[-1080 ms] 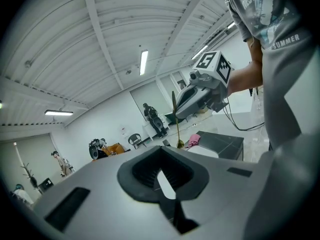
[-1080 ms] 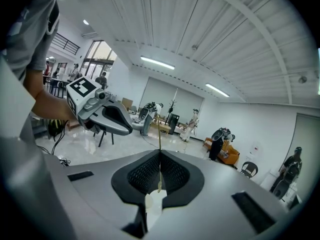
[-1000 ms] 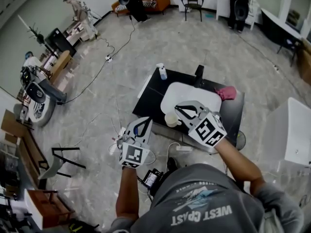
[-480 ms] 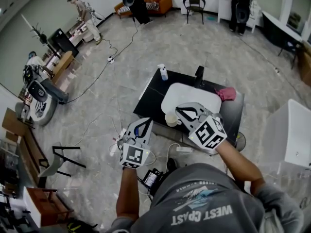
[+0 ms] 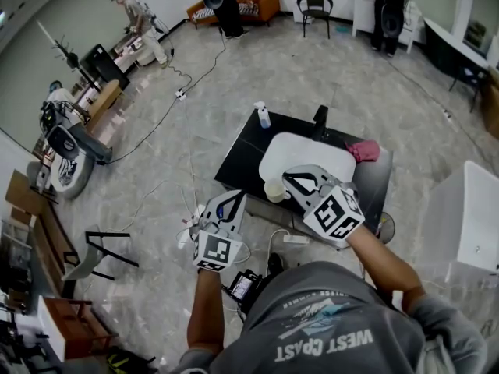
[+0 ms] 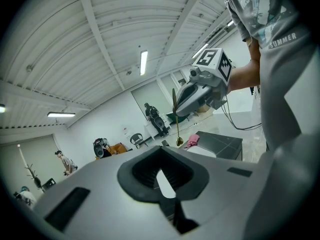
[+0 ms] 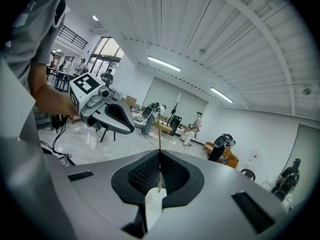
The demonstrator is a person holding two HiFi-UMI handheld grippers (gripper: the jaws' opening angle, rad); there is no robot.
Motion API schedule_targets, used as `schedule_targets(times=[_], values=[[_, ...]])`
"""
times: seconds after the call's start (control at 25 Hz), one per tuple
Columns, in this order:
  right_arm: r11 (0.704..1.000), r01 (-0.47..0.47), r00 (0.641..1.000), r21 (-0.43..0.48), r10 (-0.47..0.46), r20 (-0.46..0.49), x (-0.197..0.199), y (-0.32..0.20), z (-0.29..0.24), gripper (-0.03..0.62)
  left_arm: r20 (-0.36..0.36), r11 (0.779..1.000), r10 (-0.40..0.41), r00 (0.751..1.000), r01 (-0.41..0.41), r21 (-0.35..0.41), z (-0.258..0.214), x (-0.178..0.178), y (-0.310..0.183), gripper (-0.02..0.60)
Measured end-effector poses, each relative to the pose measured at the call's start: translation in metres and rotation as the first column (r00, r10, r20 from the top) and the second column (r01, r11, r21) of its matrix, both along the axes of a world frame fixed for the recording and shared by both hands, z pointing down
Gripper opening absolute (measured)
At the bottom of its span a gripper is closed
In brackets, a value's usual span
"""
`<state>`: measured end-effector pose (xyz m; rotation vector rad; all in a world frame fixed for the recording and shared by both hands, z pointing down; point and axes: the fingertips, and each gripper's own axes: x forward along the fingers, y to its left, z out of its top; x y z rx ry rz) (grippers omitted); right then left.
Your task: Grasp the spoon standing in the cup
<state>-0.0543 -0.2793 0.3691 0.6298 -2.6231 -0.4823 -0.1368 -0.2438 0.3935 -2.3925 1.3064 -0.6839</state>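
Your right gripper point(image 7: 159, 153) is pinched tight on the spoon point(image 6: 175, 121), which hangs from it by the cup point(image 5: 273, 192). The grab looks done. Your left gripper point(image 6: 161, 151) is closed on nothing.

a large open lab hall: marble floor point(image 5: 257, 76), trailing cables point(image 5: 168, 104), scattered robot rigs point(image 5: 58, 142).

Grey short-sleeved T-shirt point(image 5: 327, 326) with white lettering across the back. The left gripper point(image 5: 231, 198) and right gripper point(image 5: 287, 179) are pale grey moulded shells with dark ribbed jaw linings. Each has a white cube with black square markers, the right gripper's cube point(image 5: 334, 213) being the larger in view.
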Motion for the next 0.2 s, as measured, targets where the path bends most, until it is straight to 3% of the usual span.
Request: schedule_targets(times=[0.2], values=[[1.0,-0.001,1.0,-0.018,0.001,0.009,0.0065,-0.006,0.0032,0.032,0.003,1.0,-0.003,1.0,0.003,-0.006,0.0009,0.0071,-0.005,0.002]])
